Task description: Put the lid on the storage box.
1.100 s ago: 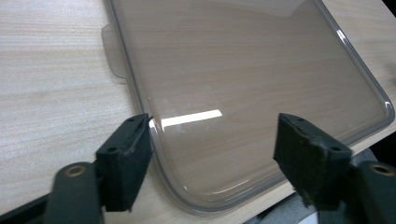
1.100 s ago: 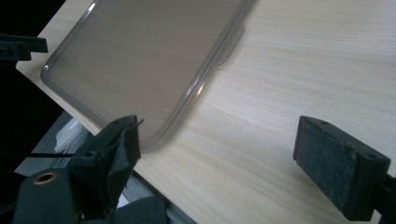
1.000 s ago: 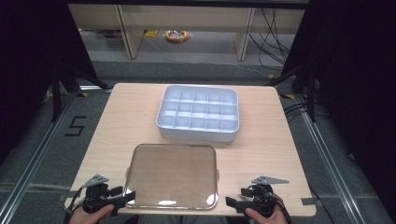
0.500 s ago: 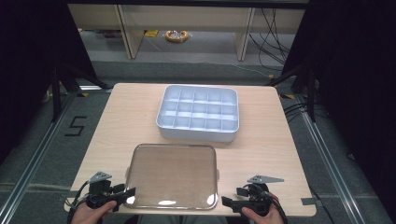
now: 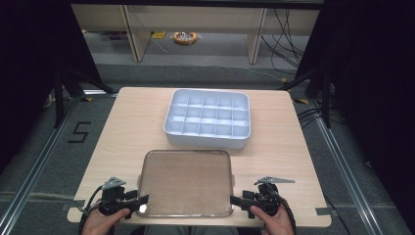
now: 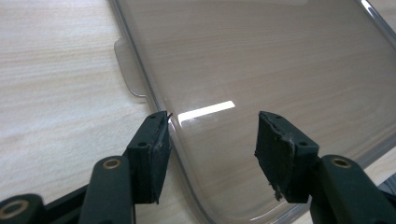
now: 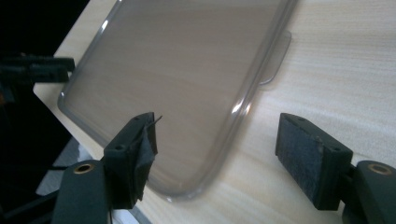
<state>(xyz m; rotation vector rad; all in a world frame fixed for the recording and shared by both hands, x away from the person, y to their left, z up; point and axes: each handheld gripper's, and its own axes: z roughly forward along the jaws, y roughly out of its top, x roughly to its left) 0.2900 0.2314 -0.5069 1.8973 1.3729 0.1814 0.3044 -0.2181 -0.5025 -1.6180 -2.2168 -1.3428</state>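
Clear lid (image 5: 185, 182) flat on the table (image 5: 132, 127), near edge, just in front of the white tray (image 5: 208, 119) with its empty compartments. Left gripper (image 5: 138, 204) at the lid's near-left corner, right gripper (image 5: 236, 199) at the near-right corner — both spread wide, clamping nothing.

Step in hand, judging by the layout: taking hold of the lid at both corners to lift it onto the tray. To do it well: slide one pad under the rim and one over it on each side, close both together, and lift level so the lid does not twist or slip. Best to grip at matching spots on the rim; an uneven hold would likely tip the thin plastic.

From the left gripper view: jaws straddling the rim, left gripper (image 6: 211, 140) over the lid (image 6: 261, 60), with a small tab (image 6: 130, 74) just ahead on the edge — hardly visible from above. From the right gripper view: right gripper (image 7: 217, 144) open around the rounded corner of the lid (image 7: 187, 60), a matching tab (image 7: 276, 56) beyond. From the high view alone: the tray's position and the gap between it and the lid.
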